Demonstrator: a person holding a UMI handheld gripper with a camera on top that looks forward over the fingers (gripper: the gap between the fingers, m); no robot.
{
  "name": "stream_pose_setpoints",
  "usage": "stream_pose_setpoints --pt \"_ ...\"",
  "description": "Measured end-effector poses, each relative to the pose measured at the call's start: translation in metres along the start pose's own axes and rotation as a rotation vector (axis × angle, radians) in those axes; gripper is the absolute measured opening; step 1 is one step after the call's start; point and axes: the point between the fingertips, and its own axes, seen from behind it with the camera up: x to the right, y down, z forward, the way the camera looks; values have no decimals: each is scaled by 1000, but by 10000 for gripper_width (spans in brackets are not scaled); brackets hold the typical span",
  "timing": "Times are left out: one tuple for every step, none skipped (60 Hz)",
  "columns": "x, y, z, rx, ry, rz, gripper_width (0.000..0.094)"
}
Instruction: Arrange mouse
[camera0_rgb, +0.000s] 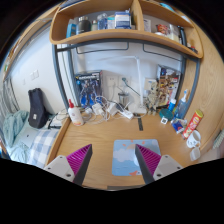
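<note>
The tool (110, 160) is held spread and empty above the near surface (100, 135), a blue mousepad (127, 155) is seen between its fingers, and no mouse can be made out, though it is perhaps hidden in the far-right clutter (185, 122).

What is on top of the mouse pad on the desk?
Nothing shows on the visible part of the mouse pad; no mouse is seen there. Its near end lies between the open gripper fingers, partly hidden by the right one.

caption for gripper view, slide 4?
Open gripper hovers over a cluttered wooden desk, a blue mouse pad between its fingers.
</note>
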Motion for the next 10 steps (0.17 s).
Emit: stream_pose_setpoints --pt "-1 0 -1 5 -1 1 860" --pt "-2 -1 -1 8 -2 2 857" --pt "-3 -1 -2 9 -3 2 856" --pt "-6 -1 -4 7 -4 3 854" --pt "-7 0 -5 6 -6 3 854" --pt "-8 1 -5 5 -7 3 855" --pt "-9 2 -4 5 -9 2 854" --pt "-11 2 -4 5 -10 3 852" --pt "-11 3 -4 4 -11 3 853" --pt "-12 4 -4 2 -13 3 854"
